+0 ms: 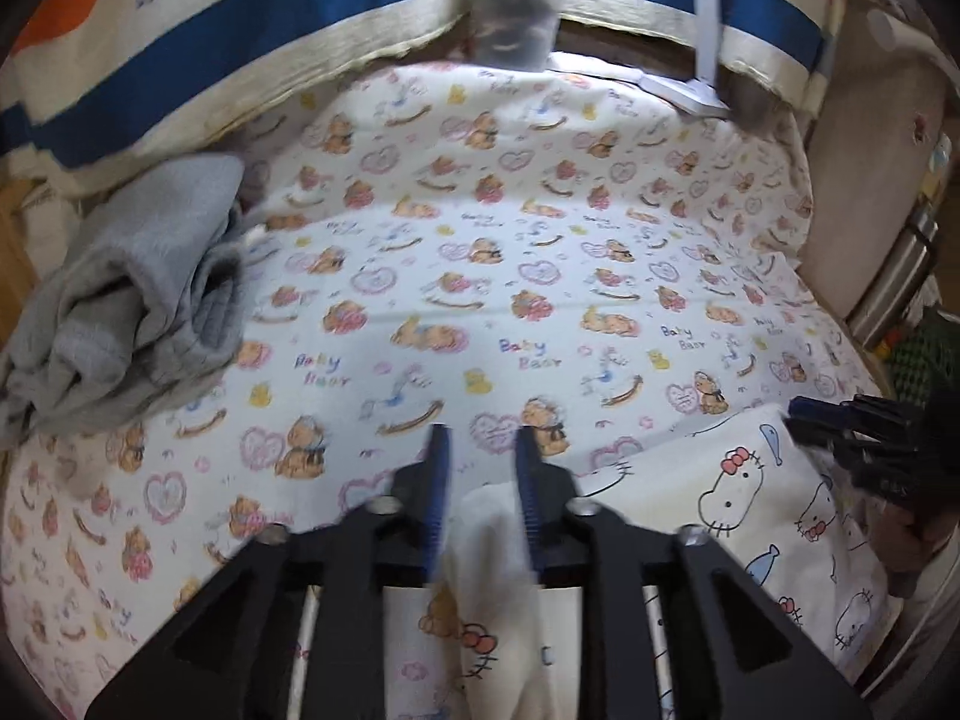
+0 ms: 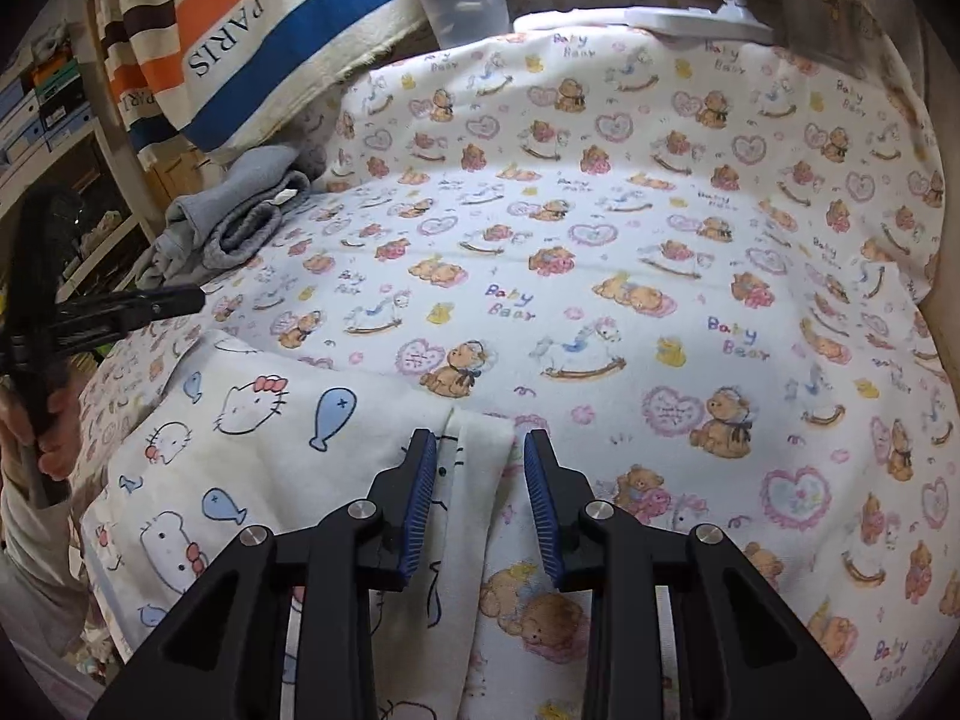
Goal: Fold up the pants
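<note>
White pants (image 1: 720,510) printed with cats and blue fish lie at the near edge of the bear-print sheet (image 1: 480,252). In the left wrist view my left gripper (image 1: 482,438) stands open, and a bunched white part of the pants sits low between its fingers. The right gripper (image 1: 840,426) reaches the pants' far corner at the right edge. In the right wrist view the pants (image 2: 240,450) spread to the left. My right gripper (image 2: 478,441) is open astride their folded right edge, pads apart from the cloth. The left gripper (image 2: 150,306), held by a hand, shows at far left.
A crumpled grey garment (image 1: 138,288) (image 2: 240,222) lies at the sheet's left. A plastic cup (image 1: 516,12) (image 2: 462,0) and a white stand (image 1: 702,30) sit at the back before a striped cloth (image 2: 240,48). Shelves with boxes (image 2: 48,102) stand far left.
</note>
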`<state>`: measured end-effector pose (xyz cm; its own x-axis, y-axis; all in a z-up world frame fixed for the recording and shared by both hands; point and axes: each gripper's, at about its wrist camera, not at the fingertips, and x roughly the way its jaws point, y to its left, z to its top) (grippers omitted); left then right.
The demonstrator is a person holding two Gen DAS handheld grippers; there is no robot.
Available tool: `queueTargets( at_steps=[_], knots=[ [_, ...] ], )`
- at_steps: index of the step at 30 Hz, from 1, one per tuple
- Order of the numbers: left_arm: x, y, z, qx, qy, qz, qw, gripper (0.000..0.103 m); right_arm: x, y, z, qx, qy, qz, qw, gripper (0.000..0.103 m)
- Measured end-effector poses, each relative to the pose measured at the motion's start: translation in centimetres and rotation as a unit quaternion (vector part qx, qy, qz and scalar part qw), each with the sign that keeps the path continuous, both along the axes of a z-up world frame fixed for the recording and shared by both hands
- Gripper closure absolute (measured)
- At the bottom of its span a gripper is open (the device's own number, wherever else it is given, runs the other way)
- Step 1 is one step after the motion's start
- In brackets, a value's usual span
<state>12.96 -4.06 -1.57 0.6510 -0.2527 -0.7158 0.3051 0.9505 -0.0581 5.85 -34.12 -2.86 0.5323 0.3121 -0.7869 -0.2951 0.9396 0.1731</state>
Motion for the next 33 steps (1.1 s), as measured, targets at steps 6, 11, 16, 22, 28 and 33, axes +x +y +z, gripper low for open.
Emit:
queueTargets(
  at_steps=[6, 11, 16, 22, 28, 33],
  knots=[
    [0.2, -2.4, -1.9, 0.027, 0.027, -0.024, 0.9990, 0.077, -0.4, -0.9, 0.8, -0.014, -0.033, -0.031, 0.999, 0.103],
    [0.6, -2.7, -4.4, 0.038, 0.053, -0.020, 0.9977, 0.078, 0.1, -1.8, 0.7, -0.046, -0.018, -0.058, 0.997, 0.103],
    [0.3, -2.4, -4.9, 0.045, 0.045, -0.017, 0.9978, 0.077, 0.9, -2.4, -0.7, -0.062, 0.038, -0.057, 0.996, 0.103],
    [-0.2, -2.0, -4.4, 0.071, 0.029, -0.009, 0.9970, 0.077, 0.7, -4.3, 0.6, -0.029, 0.004, -0.094, 0.995, 0.102],
    [-1.1, 0.0, -1.4, 0.033, 0.000, 0.007, 0.9994, 0.078, 0.1, -2.8, 1.1, 0.005, -0.005, -0.048, 0.999, 0.101],
    [-4.9, -0.2, 0.5, 0.020, -0.040, -0.014, 0.9989, 0.077, -2.0, -1.3, 2.6, -0.022, -0.065, -0.041, 0.997, 0.101]
  ],
)
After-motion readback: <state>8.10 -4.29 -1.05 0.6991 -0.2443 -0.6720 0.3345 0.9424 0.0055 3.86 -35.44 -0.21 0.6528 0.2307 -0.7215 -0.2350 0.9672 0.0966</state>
